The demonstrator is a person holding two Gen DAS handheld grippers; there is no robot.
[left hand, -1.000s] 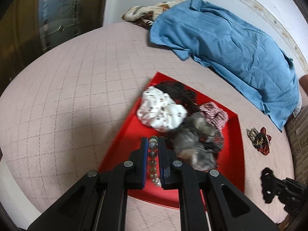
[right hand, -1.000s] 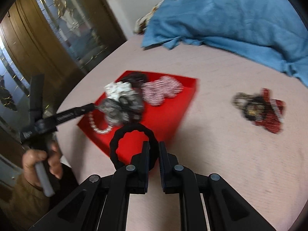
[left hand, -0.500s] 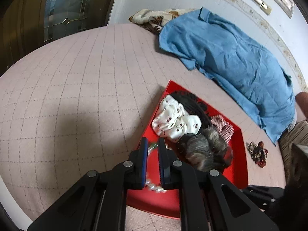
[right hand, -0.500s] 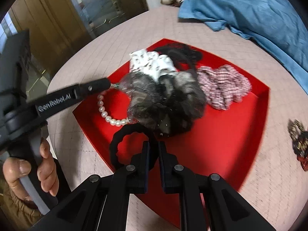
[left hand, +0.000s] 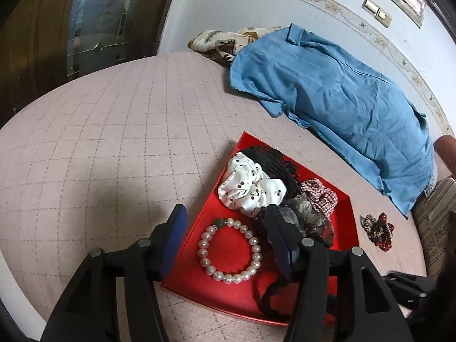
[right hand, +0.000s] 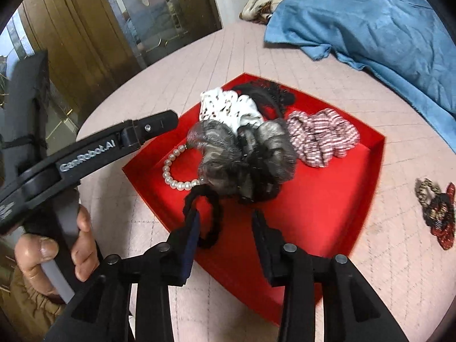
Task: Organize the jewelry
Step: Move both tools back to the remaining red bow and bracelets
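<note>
Risk first: both claws are letting go over a shallow red tray (left hand: 346, 222) on a pink quilted bed (left hand: 114, 142), and either could snag what it has just set down. The left gripper (left hand: 228, 239) is opening, with nothing pressed between its blue pads; the pearl bracelet (left hand: 228, 252) lies flat on the tray floor between and just beyond them. If that claw lifts carelessly, a pad could catch the loop and drag it over the low rim. The right gripper (right hand: 225, 228) is also opening, and the black hair tie (right hand: 203, 216) lies against its left pad, seemingly loose, near the tray's front edge; it may cling to the pad and be pulled out. The bracelet is a closed ring of round white pearls with one darker greenish bead at its far side. Behind it sit a heap of scrunchies: a white one with a small print (left hand: 250, 191), a grey gauzy one (right hand: 242, 156) and a red checked one (right hand: 322, 139). One more dark red and gold ornament (right hand: 436, 211) lies on the bed outside the tray, to its right.
</note>
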